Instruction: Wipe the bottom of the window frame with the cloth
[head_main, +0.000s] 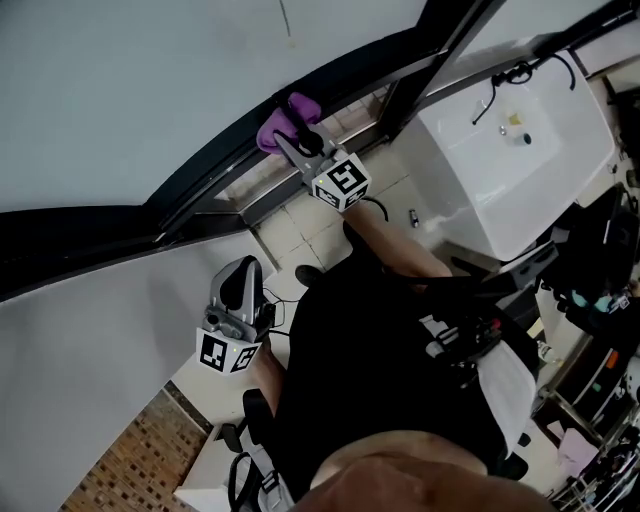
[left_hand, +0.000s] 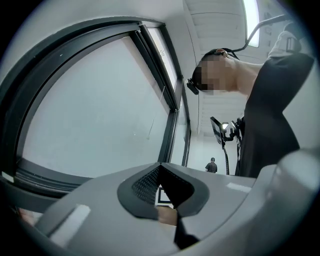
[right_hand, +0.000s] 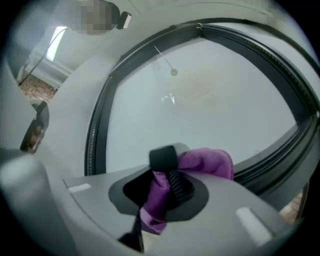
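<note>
Because the wipe has to run along the rail, what matters is that the window frame (head_main: 200, 170) lies straight ahead of the right gripper (head_main: 292, 140), with its long bottom member crossing the jaw line from side to side rather than pointing away from it. In the right gripper view that dark rail (right_hand: 280, 150) sweeps past just beyond the jaw tips and off to their right, with the pale glass pane (right_hand: 200, 115) above and behind it. I judge the coming stroke to be a sideways slide along that member. The right gripper is by far the nearer one, up at the rail. The left gripper (head_main: 246, 268) hangs well apart from it, back beside the person's body. Its jaws (left_hand: 160, 167) are pressed together at the tips with nothing between them, and they face the glass. The right gripper's jaws pinch the cloth (head_main: 283, 125). It is a purple, soft, bunched thing. One fold hangs back between the pads, and a rounded wad (right_hand: 207, 161) bulges past the tips on their right side. The wad sits against the rail or just at it, and contact cannot be confirmed.
</note>
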